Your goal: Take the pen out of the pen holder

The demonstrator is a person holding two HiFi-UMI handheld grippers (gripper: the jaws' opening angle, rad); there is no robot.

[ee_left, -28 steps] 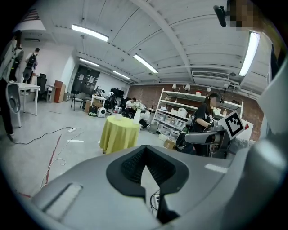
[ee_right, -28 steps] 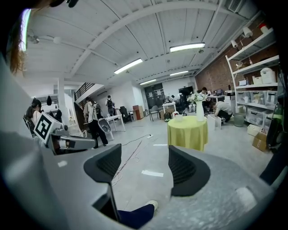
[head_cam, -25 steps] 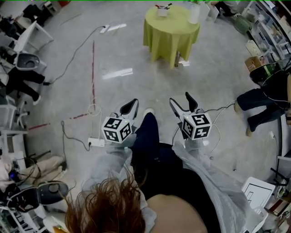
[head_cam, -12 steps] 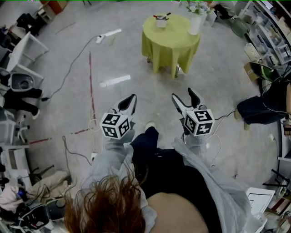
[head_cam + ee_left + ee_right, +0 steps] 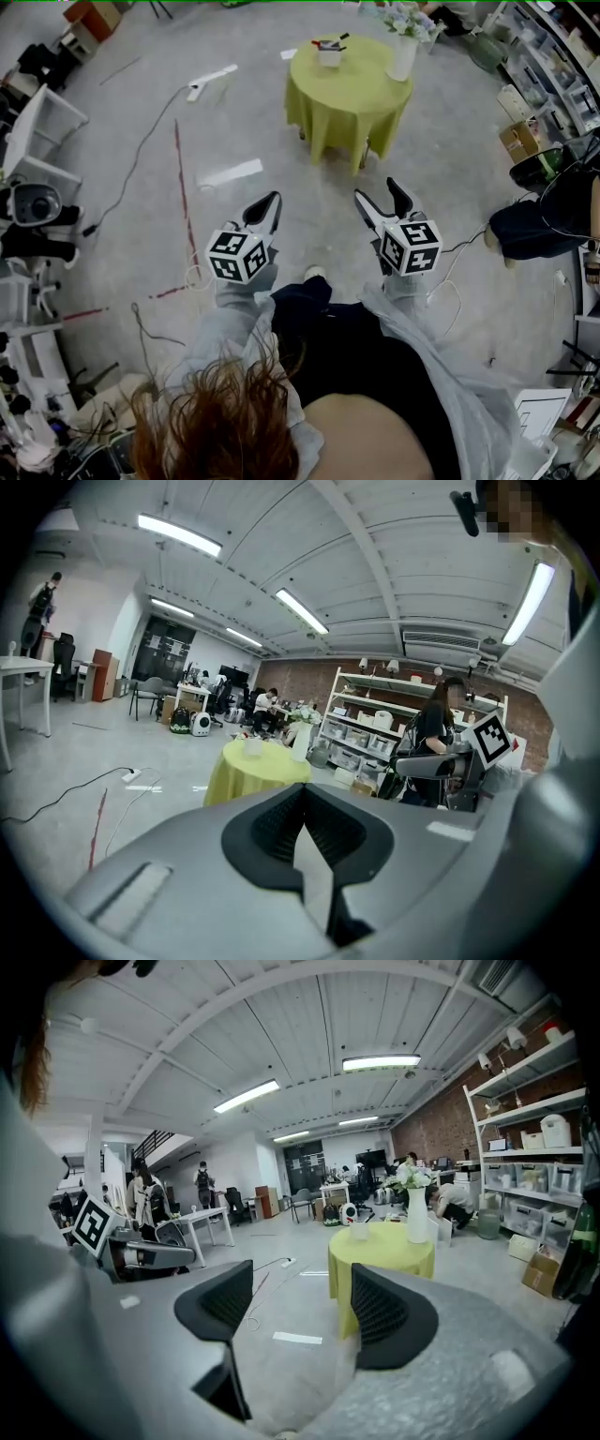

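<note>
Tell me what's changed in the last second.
The person has walked closer to the yellow-draped table, carrying the left gripper and right gripper forward. Nothing was taken hold of or let go. The left gripper stays shut and empty, the right open and empty; the pen holder stands untouched on the table.

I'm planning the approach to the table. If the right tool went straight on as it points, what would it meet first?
Probably the yellow-draped table. The right tool, open and empty, has only bare floor before it. Depth is unclear.
</note>
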